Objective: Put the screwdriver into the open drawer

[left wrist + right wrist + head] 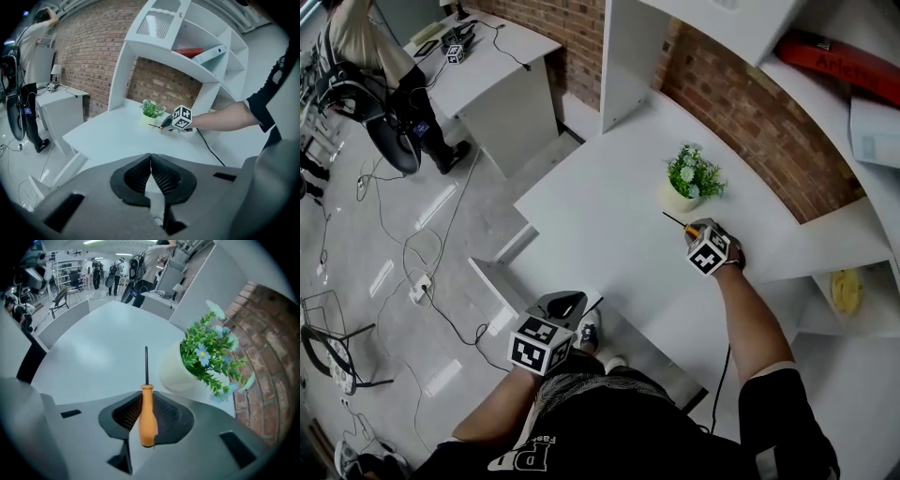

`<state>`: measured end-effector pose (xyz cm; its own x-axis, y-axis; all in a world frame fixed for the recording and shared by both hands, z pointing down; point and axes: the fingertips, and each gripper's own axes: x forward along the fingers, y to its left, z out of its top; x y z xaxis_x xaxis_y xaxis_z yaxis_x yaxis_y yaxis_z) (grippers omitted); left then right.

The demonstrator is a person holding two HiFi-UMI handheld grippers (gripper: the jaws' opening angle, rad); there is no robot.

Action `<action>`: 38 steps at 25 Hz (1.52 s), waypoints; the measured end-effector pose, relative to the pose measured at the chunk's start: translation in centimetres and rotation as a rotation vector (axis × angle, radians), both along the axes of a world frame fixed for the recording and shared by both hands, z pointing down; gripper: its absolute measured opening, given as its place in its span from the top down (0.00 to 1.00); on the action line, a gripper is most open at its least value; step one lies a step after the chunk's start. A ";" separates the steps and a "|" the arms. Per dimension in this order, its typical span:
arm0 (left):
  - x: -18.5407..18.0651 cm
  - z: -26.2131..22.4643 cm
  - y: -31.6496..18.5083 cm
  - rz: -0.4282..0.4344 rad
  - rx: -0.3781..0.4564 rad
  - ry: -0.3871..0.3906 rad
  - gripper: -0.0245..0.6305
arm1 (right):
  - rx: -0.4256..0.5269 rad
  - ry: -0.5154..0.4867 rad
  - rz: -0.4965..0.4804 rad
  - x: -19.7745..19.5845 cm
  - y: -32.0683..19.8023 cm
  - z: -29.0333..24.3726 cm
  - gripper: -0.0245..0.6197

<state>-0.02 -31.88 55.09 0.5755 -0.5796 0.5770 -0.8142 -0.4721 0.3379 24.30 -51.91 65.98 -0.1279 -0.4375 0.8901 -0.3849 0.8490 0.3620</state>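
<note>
Writing: the red box (839,58) on a shelf carries dark lettering, too blurred to read.
Screwdriver (148,414): its orange handle is clamped between the pads of the right hand-held gripper (146,397). The dark shaft points straight out ahead over the white worktop (93,352), just beside the potted plant (206,357).
Left hand-held gripper (150,161): jaws together, nothing between them.

My left gripper (150,161) hangs low, jaws pressed together, empty. My right gripper (699,228) reaches forward, tilted steeply down, pads clamped on the screwdriver (148,420) handle.
</note>
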 end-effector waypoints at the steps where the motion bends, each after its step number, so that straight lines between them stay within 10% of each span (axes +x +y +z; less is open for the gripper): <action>1: 0.2 -0.3 0.2 -0.002 0.008 -0.001 0.93 | 0.014 -0.006 -0.002 0.1 0.5 -0.5 0.85; 25: 5.4 -5.1 12.9 0.004 0.136 -0.020 0.93 | 0.186 -0.269 -0.060 -1.0 20.3 -10.2 0.85; 38: 5.6 -5.3 17.6 -0.032 0.156 -0.051 0.93 | 0.069 -0.624 0.096 -2.9 29.6 -10.5 0.85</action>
<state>5.58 -14.25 49.76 0.5278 -0.6821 0.5062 -0.8438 -0.4894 0.2204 21.45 -22.29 55.44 -0.5707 -0.5264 0.6303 -0.6145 0.7829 0.0974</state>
